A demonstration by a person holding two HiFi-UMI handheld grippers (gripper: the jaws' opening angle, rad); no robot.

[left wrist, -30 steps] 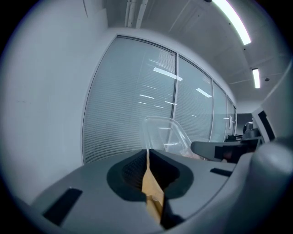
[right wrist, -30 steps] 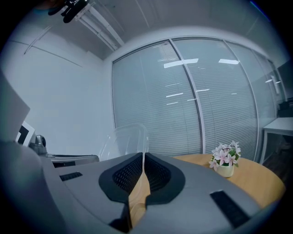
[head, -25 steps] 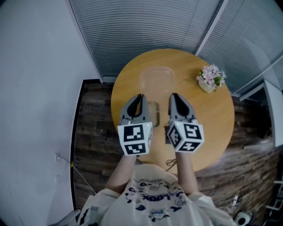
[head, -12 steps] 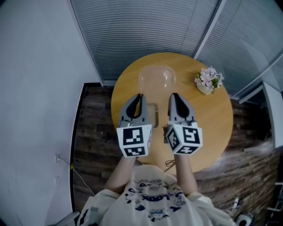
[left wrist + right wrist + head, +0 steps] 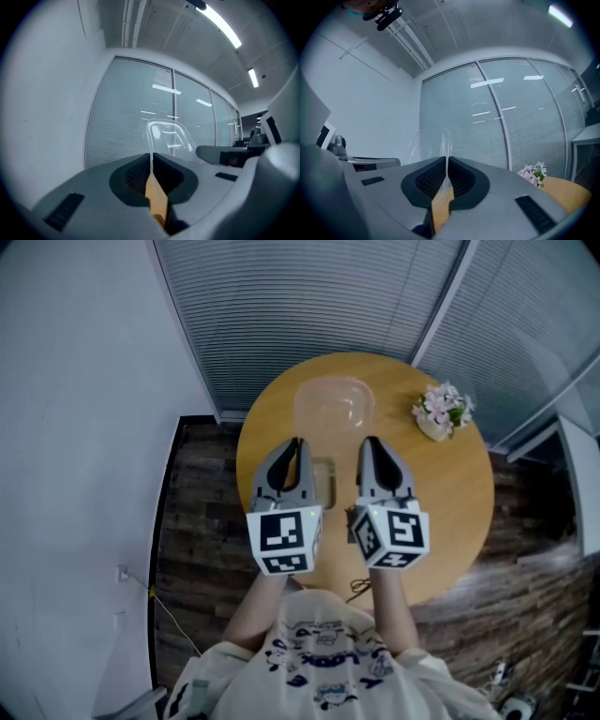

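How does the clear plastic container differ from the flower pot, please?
The clear plastic container is see-through; the flower pot is opaque, with pink-white flowers. The container is larger. The left gripper and right gripper each clamp the container's rim; the pot stands untouched on the table. Both are over it.

The head view looks steeply down from above the person onto the round table (image 5: 450, 521). The left gripper (image 5: 296, 444) and right gripper (image 5: 367, 442) are close beneath it. Each gripper view sits low behind its own jaws, tilted up toward the far blinds (image 5: 126, 117). All three views share the clear container (image 5: 334, 407), which seems very near both gripper cameras.
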